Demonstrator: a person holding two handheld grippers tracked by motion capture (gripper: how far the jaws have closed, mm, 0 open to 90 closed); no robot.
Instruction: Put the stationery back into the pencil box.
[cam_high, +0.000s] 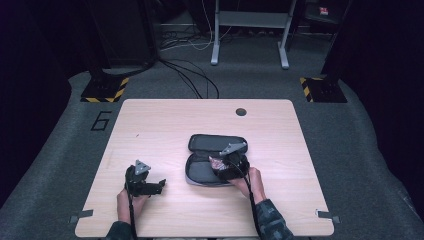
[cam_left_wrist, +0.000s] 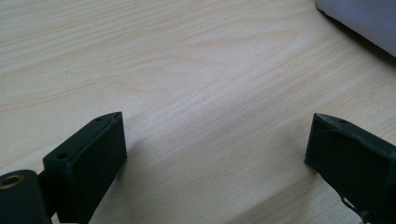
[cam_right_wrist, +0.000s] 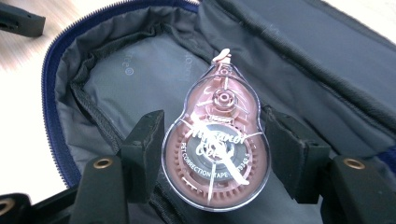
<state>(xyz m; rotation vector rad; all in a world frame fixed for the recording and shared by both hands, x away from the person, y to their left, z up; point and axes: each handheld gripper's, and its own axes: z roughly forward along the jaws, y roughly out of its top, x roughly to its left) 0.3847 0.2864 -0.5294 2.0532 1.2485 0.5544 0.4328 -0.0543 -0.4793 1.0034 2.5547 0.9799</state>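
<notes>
on the wooden table (cam_high: 150, 125) a correction tape (cam_right_wrist: 217, 144) is held by the right gripper (cam_right_wrist: 215, 154) over the open pencil case (cam_high: 202, 172); the left gripper (cam_left_wrist: 215, 158) is kept wide open, empty.

Desk (cam_high: 165, 125): pale wood grain, one dark round hole near the far edge. Pencil case (cam_right_wrist: 140, 60): dark grey outside and lining, blue zip edge. Correction tape (cam_right_wrist: 217, 144): clear shell, dusky pink wheel inside, grey label with white lettering. Both tools black, right tool (cam_right_wrist: 215, 154), left tool (cam_left_wrist: 215, 154). Floor grey carpet; yellow-black hazard stripes (cam_high: 107, 92).
</notes>
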